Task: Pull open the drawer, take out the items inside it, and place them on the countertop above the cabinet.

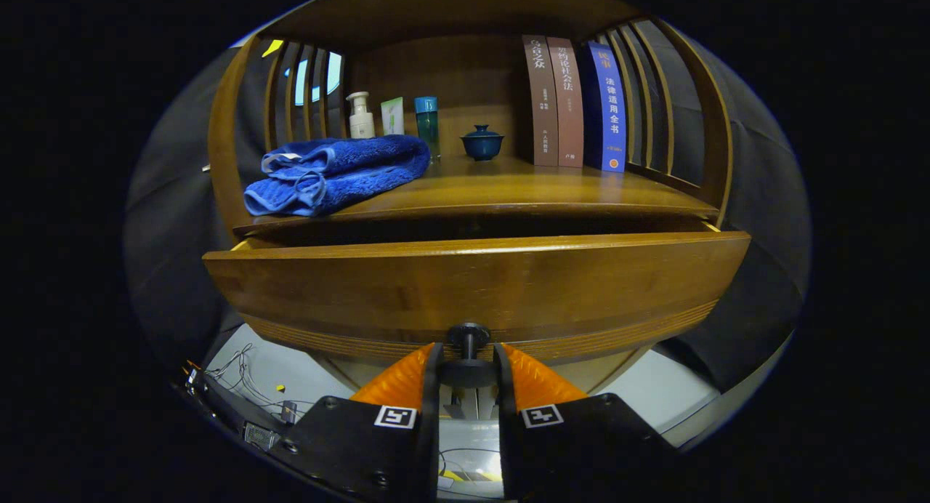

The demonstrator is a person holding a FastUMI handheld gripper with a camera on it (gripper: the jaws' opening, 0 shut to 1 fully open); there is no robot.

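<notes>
The wooden cabinet (472, 110) dominates here, its slatted sides curving up around the counter (523, 187) on top. Below that counter, the drawer (472, 285) stands pulled out a little way, a dark gap showing between its upper edge and the counter's lip; what lies inside is hidden from this angle. On the counter's left, a folded blue towel (338, 172) lies right at the front edge, slightly overhanging. Over on the right, three books (574, 103) stand upright against the slats, two brown and one blue, touching one another. Toward the back, behind the towel, there's a white pump bottle (360, 115), a pale green tube (393, 115) beside it, then a teal bottle (427, 123). Between that bottle and the books sits a small dark blue lidded cup (482, 142), standing apart from both.

Now down low: the gripper (468, 365) has its jaws narrow, the orange fingers (403, 379) pressing in from either side on the drawer's black knob (468, 337). Loose wires (243, 376) trail over the pale floor off to the left beneath the drawer.
</notes>
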